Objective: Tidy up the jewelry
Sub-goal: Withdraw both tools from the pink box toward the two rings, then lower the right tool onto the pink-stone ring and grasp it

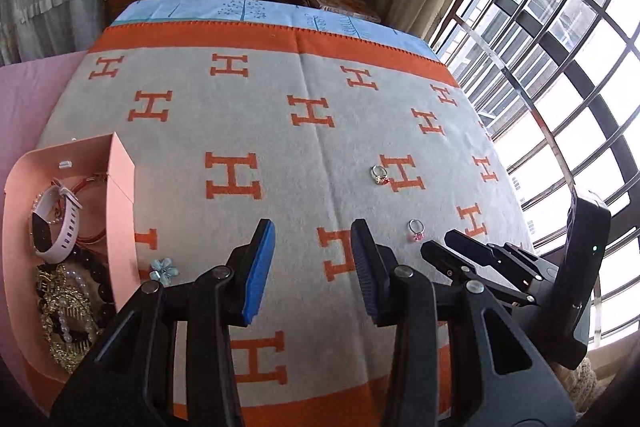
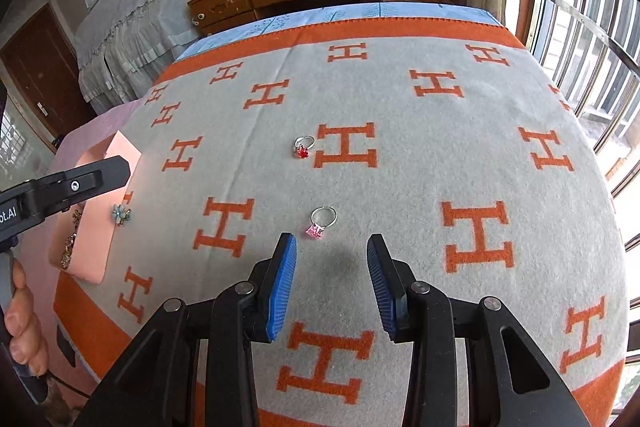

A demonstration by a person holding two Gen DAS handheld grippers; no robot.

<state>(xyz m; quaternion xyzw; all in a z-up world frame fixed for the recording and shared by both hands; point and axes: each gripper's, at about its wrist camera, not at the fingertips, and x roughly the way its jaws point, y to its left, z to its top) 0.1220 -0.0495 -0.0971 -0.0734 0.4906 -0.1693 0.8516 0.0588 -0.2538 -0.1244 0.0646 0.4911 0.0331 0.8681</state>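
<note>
Both claws hang apart and empty over the H-patterned blanket (image 2: 400, 155). The right claw (image 2: 332, 283) sits low centre, with the pink-stone ring (image 2: 320, 223) just above its fingertips. Judged best: lower straight, straddle the band and close gently, then carry it to the pink box (image 1: 120, 211) at left. The left claw (image 1: 312, 267) should keep clear.

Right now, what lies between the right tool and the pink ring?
Only bare blanket: in the right wrist view, the pink ring lies just beyond the right tool.
</note>
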